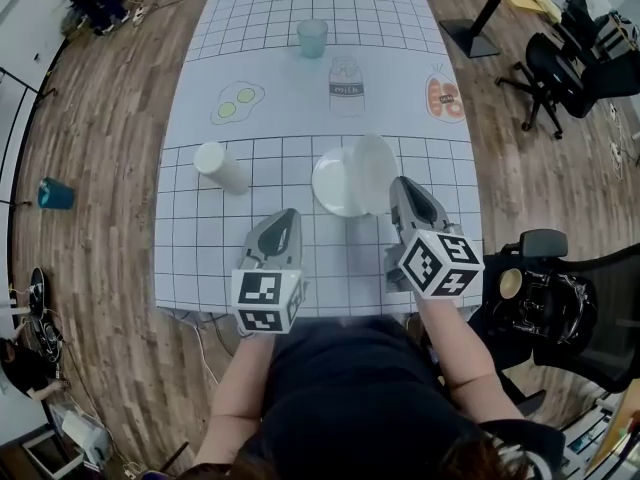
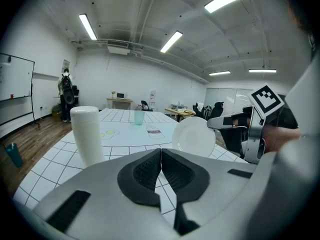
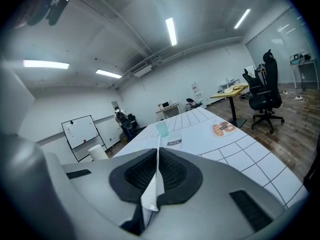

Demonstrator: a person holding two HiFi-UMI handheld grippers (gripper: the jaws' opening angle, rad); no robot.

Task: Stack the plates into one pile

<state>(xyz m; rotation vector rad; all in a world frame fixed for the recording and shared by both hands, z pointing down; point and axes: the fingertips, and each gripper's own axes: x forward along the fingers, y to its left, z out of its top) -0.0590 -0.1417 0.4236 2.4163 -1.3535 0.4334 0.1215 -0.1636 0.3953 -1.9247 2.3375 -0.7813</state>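
The left gripper (image 1: 283,226) sits low and left of centre in the head view. Its own view shows its jaws pressed together with nothing between them (image 2: 161,153).

To its right, a second plate (image 1: 335,186) lies flat on the counter (image 1: 200,238). Right of that, the right gripper (image 1: 400,193) has its jaws narrowed onto the rim of the held plate (image 1: 375,171). This plate stands nearly on edge and overlaps the right side of the flat plate.

The counter is white with a black grid. A white tumbler (image 1: 220,166) stands at its left, a teal cup (image 1: 312,38) near the top centre, and a printed milk bottle (image 1: 346,86) below the cup. A wooden floor (image 1: 90,118) surrounds the counter, and office chairs (image 1: 570,48) stand at the upper right.

The left gripper view shows the held plate's round face (image 2: 194,136), along with the right gripper (image 2: 245,126) at its right rim and a person (image 2: 66,91) at the far left. The right gripper view shows only that plate's thin white edge (image 3: 156,179) between the pads, with a whiteboard (image 3: 80,132) at the left.
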